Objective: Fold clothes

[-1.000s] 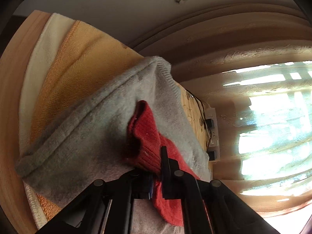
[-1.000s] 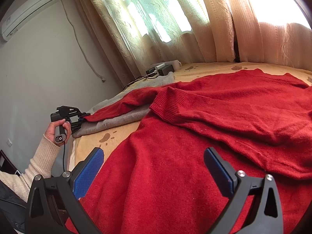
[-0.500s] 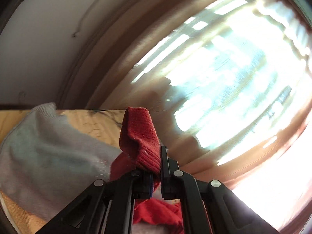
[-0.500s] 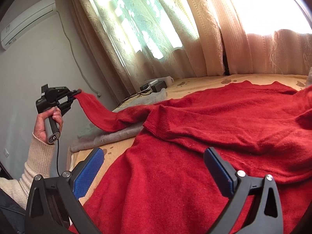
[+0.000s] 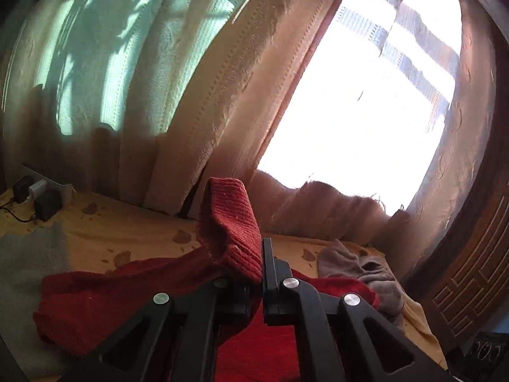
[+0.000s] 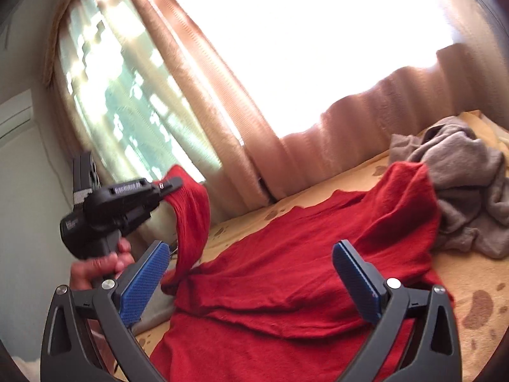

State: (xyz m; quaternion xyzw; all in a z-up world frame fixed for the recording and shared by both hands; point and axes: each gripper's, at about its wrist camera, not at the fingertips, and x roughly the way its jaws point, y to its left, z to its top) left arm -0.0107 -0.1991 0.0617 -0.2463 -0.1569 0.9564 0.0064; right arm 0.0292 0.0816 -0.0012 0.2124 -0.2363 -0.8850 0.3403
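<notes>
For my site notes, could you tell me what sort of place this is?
Probably a home bedroom: a red sweater lies on a bed's patterned yellow sheet, beside a curtained window, with an air conditioner on the wall.

A red knit sweater [image 6: 286,273] lies spread over the yellow bedspread [image 6: 470,273], one ribbed-cuffed sleeve [image 5: 232,222] lifted at left; a crumpled grey garment [image 6: 467,191] lies far right.

Right gripper [image 6: 251,281] jaws wide over red sweater [image 6: 286,286]; left gripper [image 6: 170,186] pinches raised sleeve cuff [image 6: 191,210].
</notes>
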